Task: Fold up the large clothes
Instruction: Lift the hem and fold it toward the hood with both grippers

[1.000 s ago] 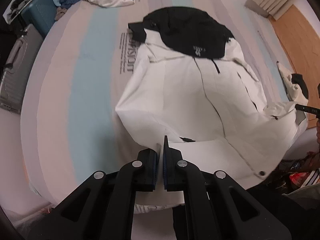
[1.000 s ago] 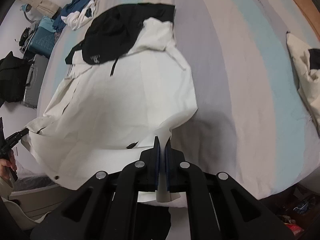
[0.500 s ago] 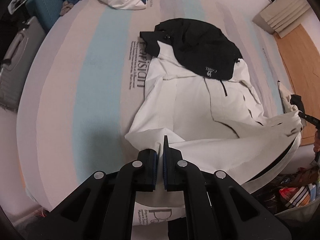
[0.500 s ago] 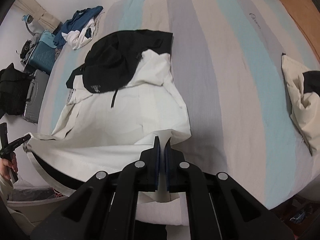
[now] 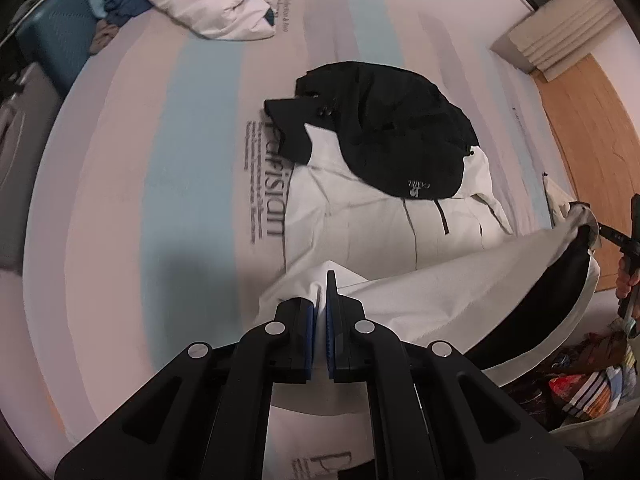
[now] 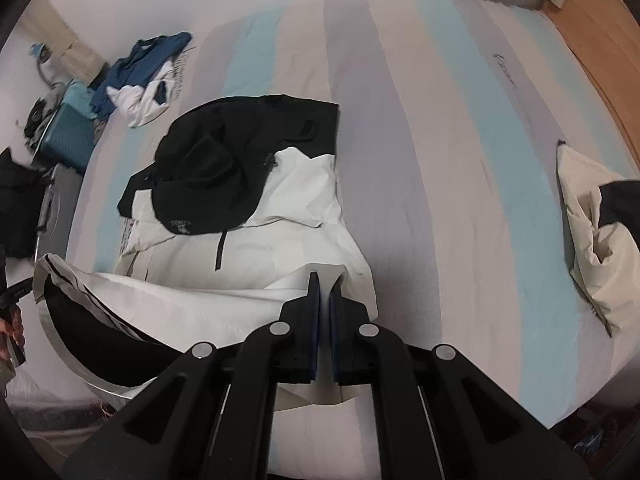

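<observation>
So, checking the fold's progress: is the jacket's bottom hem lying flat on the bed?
No, both grippers pinch the white jacket's hem and hold it lifted above the bed.

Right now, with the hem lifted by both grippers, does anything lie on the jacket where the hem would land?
Nothing visible does. The left gripper and right gripper are each shut on the white jacket's hem. The white body ahead is bare up to its own black hood.

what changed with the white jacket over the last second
The white jacket's bottom hem was lifted off the striped bed and carried toward the black hood, so its dark lining now shows. The left tongs and right tongs stayed shut on the hem corners. The hood and the blue-and-white clothes pile did not move.
</observation>
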A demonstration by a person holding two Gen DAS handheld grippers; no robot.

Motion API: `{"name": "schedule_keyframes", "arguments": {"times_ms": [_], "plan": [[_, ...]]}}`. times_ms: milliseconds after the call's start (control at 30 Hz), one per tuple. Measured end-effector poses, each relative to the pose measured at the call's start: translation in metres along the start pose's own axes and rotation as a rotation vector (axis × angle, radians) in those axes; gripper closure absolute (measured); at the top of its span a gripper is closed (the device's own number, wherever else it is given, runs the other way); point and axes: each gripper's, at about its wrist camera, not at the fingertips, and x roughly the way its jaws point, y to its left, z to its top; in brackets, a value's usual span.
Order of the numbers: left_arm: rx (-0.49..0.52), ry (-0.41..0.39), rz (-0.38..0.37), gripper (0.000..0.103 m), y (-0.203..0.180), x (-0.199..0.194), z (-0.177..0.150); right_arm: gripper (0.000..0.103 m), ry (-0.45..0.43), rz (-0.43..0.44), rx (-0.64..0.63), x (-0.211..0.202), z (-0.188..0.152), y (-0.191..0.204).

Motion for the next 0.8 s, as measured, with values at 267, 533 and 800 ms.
{"name": "schedule_keyframes", "arguments": {"times_ms": [267, 533, 800], "plan": [[0.069, -0.013, 0.004, 0.101, 0.008, 0.032, 0.052, 0.1, -0.015, -0.041, 0.017, 0.021, 0.029, 0.005], [0.133, 0.036, 0.094, 0.101, 0.007, 0.073, 0.1, 0.1, -0.029, -0.014, 0.01, 0.064, 0.075, 0.001], [0.105, 0.023, 0.129, 0.101, 0.004, 0.084, 0.142, 0.1, -0.021, 0.002, 0.012, 0.09, 0.122, -0.007]]}}
